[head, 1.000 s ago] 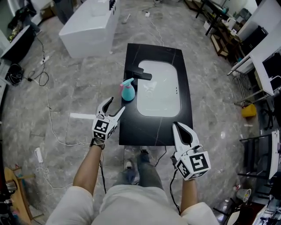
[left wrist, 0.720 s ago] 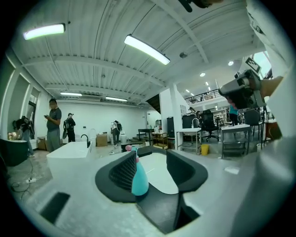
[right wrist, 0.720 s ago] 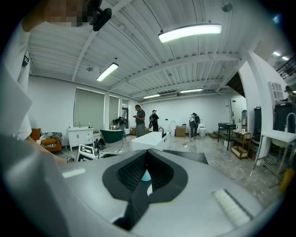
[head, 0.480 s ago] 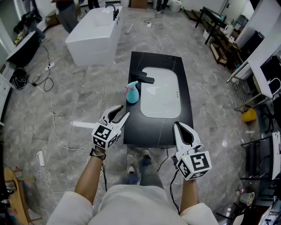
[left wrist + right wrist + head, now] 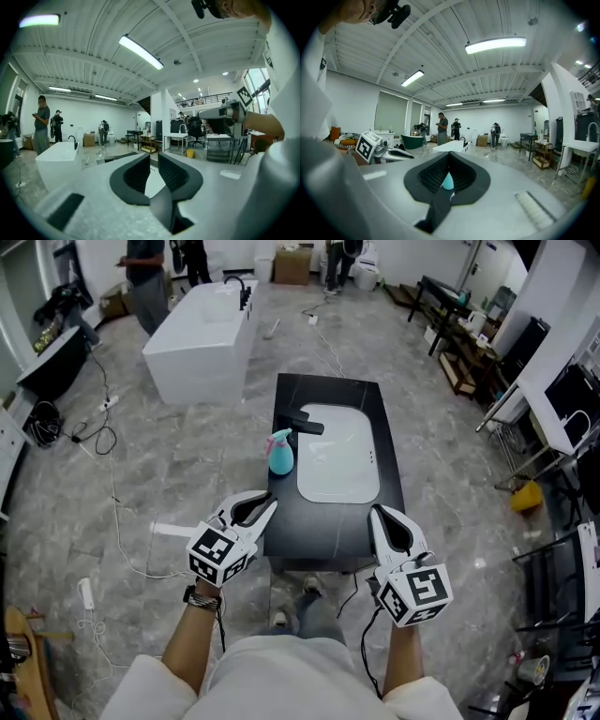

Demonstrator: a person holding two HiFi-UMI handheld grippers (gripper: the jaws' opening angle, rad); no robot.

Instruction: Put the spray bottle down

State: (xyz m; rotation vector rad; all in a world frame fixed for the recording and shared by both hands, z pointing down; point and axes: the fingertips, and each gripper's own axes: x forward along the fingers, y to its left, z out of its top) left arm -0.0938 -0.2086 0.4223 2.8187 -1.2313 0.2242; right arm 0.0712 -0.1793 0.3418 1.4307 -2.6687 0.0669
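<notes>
The left gripper, its cube bearing a black-and-white square marker, has just been closing its jaws. They now stand a narrow slit apart with nothing between them. The right gripper has its jaws together, empty. Both hover off the near end of the black counter, on the side away from the sink basin. The teal spray bottle stands upright on the counter just left of the basin, near the black faucet and well apart from both grippers.
</notes>
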